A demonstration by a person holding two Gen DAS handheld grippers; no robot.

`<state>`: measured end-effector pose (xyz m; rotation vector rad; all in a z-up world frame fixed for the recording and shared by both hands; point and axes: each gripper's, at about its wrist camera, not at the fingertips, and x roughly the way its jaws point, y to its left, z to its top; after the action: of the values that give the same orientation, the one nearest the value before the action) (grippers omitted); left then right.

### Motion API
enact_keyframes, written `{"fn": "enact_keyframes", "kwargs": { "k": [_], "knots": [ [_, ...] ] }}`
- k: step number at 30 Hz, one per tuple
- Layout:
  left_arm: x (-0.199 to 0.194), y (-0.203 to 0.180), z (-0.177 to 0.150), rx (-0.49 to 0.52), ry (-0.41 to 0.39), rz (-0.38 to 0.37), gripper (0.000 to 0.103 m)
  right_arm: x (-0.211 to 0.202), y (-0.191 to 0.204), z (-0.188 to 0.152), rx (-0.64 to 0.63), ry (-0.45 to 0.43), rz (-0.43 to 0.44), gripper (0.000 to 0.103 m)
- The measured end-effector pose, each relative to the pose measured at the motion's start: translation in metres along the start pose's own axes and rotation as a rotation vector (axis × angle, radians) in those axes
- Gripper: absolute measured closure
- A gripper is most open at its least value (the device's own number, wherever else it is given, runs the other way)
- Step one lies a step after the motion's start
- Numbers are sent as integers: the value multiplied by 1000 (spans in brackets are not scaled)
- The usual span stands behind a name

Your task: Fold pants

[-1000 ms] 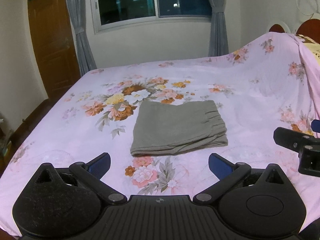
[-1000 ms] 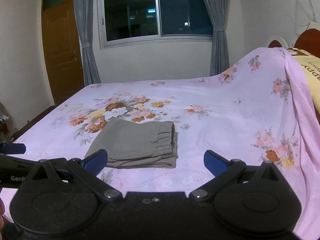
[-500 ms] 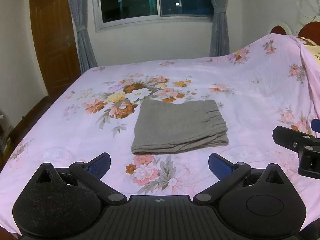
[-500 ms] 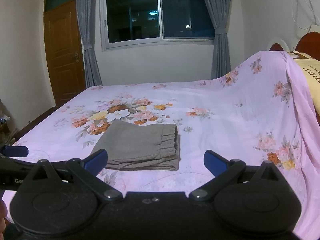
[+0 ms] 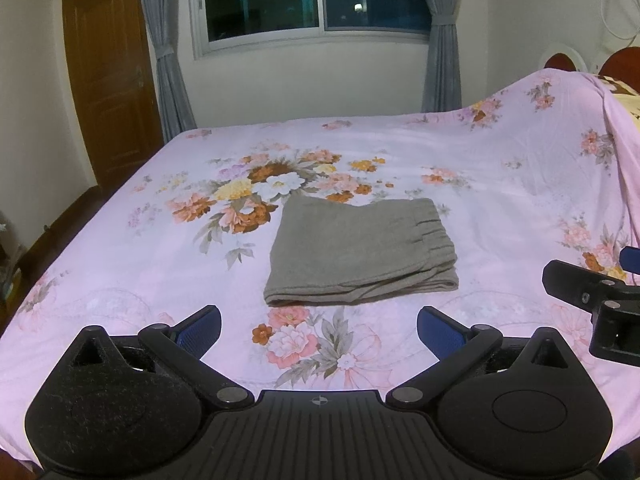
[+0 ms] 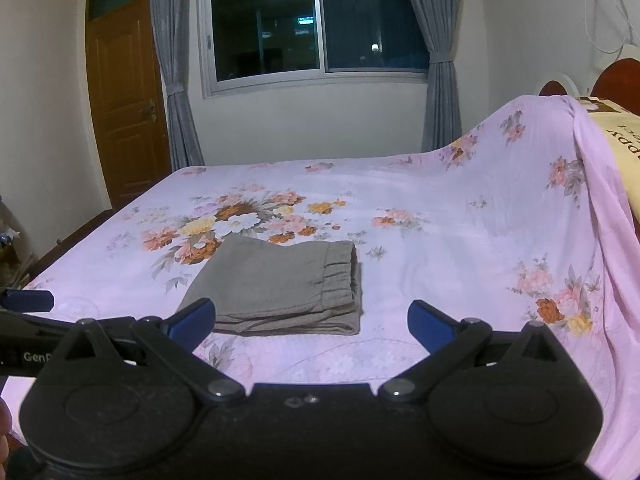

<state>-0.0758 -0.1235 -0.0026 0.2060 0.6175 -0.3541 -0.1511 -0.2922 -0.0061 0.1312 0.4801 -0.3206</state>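
Left gripper [image 5: 319,330]: jaws spread wide, nothing held, raised above the near part of the bed [image 5: 500,208]. Right gripper [image 6: 311,322]: likewise spread and empty, held beside the left one. Pants [image 5: 360,252] are seen folded into a compact grey rectangle, lying flat on the pink floral sheet ahead of both tools, untouched, elastic waistband turned to the right. Beyond the bed, a dark window [image 6: 316,28] is flanked by grey curtains [image 6: 172,64]; a wooden door [image 5: 108,80] is noted at left.

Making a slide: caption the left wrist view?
Folded grey pants lie on the floral bedsheet, both open grippers, left and right, clear of them.
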Motion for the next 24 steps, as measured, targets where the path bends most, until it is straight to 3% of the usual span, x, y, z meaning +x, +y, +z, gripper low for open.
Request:
{"fn": "enact_keyframes", "kwargs": {
  "k": [24],
  "knots": [
    [5,1,-1,-13,4,19,0,8,-2,-4,1,18,12,0]
  ]
}}
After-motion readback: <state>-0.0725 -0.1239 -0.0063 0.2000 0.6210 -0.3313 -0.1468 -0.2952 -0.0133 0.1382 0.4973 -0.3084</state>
